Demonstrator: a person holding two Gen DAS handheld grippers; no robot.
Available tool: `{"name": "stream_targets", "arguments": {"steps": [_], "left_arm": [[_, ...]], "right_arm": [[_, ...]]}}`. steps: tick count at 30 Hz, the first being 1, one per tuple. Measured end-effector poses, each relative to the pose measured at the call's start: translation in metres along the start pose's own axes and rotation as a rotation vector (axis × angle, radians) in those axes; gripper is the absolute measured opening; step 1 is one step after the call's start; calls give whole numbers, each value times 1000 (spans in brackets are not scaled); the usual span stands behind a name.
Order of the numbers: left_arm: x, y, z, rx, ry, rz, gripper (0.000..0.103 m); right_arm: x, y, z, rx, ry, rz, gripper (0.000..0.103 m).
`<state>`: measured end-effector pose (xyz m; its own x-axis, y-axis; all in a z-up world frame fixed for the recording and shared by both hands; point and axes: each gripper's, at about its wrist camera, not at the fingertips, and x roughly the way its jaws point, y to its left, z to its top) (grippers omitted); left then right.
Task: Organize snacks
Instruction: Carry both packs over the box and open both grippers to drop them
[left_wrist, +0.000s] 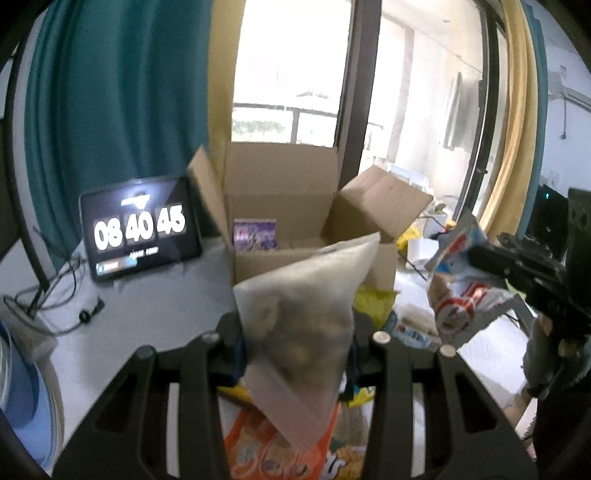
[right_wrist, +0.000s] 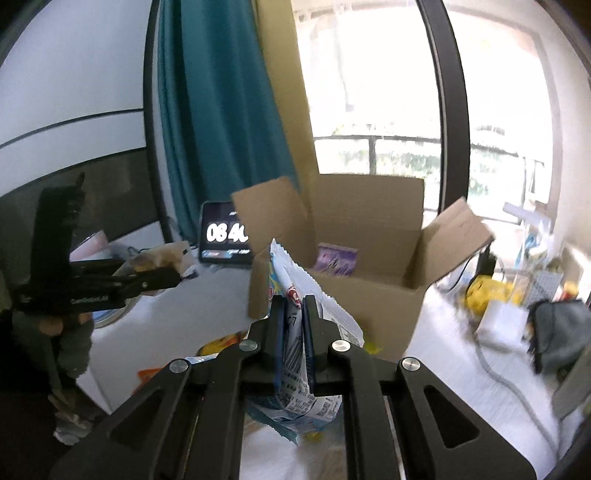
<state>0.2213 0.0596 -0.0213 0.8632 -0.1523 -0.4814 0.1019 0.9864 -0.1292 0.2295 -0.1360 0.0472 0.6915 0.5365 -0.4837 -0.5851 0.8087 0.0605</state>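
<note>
An open cardboard box (left_wrist: 284, 199) stands on the white table (left_wrist: 155, 295), with a purple packet (left_wrist: 255, 234) inside against its back wall. My left gripper (left_wrist: 299, 332) is shut on a translucent zip bag of brown snacks (left_wrist: 303, 288), held up in front of the box. To the right, my right gripper (left_wrist: 476, 256) is shut on a white, blue and red snack packet (left_wrist: 458, 299). The right wrist view shows that packet (right_wrist: 291, 280) pinched in the right gripper (right_wrist: 294, 314) before the box (right_wrist: 369, 295), and the left gripper (right_wrist: 170, 277) with its bag (right_wrist: 162, 256) at the left.
A tablet showing a clock (left_wrist: 140, 225) leans left of the box, with cables (left_wrist: 55, 295) beside it. Orange (left_wrist: 258, 446) and yellow (left_wrist: 373, 302) snack packets lie under the grippers. Yellow items (right_wrist: 484, 291), a white block (right_wrist: 502, 325) and a grey pouch (right_wrist: 561, 332) clutter the right side.
</note>
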Motion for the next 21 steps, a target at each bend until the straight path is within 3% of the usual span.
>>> {"name": "stream_targets", "arguments": {"steps": [10,21], "left_arm": [[20,-19,45,82,-88,0,42],[69,-7,109,104,-165,14,42]], "right_arm": [[20,-39,44,-3,-74,-78,11],[68,-73,92,-33,-129,-150,11]]}}
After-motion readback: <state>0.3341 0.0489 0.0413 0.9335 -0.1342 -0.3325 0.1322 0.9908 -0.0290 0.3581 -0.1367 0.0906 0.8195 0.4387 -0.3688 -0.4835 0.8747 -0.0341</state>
